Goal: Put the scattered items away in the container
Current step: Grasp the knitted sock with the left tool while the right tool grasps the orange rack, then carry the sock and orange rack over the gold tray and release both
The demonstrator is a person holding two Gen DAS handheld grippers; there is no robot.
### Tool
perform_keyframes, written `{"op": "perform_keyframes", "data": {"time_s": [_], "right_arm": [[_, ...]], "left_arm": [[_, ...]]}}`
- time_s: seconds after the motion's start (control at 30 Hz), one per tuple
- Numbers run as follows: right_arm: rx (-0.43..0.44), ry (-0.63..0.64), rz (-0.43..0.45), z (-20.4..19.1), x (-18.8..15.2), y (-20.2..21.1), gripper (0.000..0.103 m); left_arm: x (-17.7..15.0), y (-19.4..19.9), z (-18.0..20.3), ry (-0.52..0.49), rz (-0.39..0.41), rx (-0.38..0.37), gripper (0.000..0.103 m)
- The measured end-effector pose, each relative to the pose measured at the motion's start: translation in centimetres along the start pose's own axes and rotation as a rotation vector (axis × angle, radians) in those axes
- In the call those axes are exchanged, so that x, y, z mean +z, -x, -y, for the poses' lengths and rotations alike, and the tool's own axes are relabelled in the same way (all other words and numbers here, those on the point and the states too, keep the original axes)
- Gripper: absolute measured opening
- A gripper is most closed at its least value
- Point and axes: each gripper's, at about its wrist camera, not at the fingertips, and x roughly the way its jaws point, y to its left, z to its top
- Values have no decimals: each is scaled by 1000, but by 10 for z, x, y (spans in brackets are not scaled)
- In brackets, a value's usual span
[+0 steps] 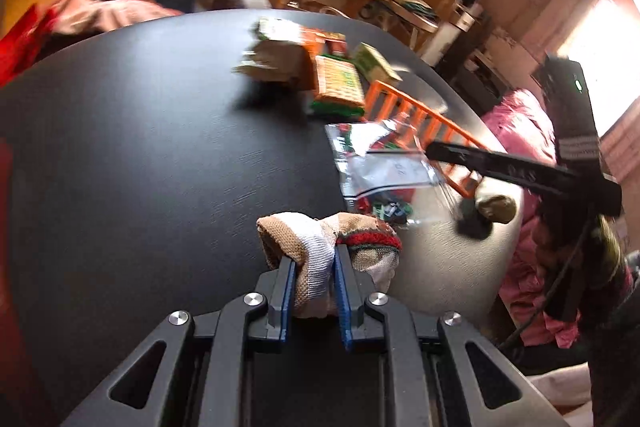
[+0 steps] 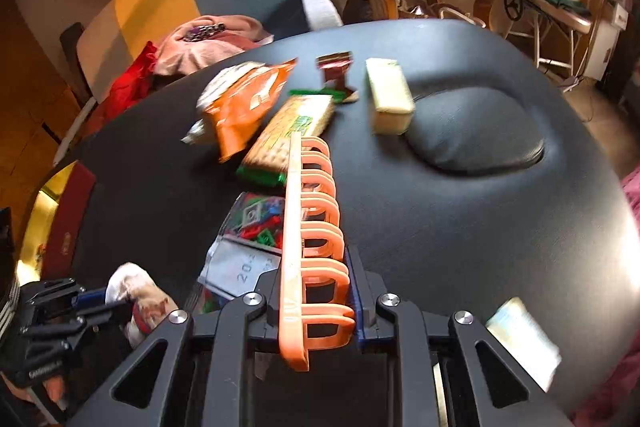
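While the left claw (image 1: 314, 267) pinches the sock (image 1: 316, 247) and the right claw (image 2: 316, 291) pinches the orange rack (image 2: 316, 227), hold tight; snacks (image 2: 288, 139) wait at twelve o'clock on the bench (image 2: 440, 227).

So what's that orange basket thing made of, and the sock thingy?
The orange basket looks like hard, smooth plastic: its stiff moulded bars shine a little. The sock looks like soft knitted fabric, with woven texture visible and bunching where the left gripper squeezes it.
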Motion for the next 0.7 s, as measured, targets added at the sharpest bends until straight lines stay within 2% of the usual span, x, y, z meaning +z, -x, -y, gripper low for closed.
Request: {"op": "perform_keyframes", "data": {"time_s": [0.07, 0.13, 0.23, 0.53, 0.7], "right_arm": [[12, -4, -4, -10, -9, 0, 23], [21, -13, -12, -20, -19, 0, 23], [34, -41, -13, -26, -31, 0, 23], [11, -70, -5, -27, -42, 7, 27], [-19, -68, 6, -24, -38, 9, 36]], "left_arm": [[-7, 13, -9, 26, 12, 6, 25], [-14, 25, -19, 52, 24, 11, 43], [-21, 39, -30, 100, 62, -8, 61], [-15, 21, -31, 110, 26, -2, 63], [-6, -2, -30, 128, 0, -8, 63]]}}
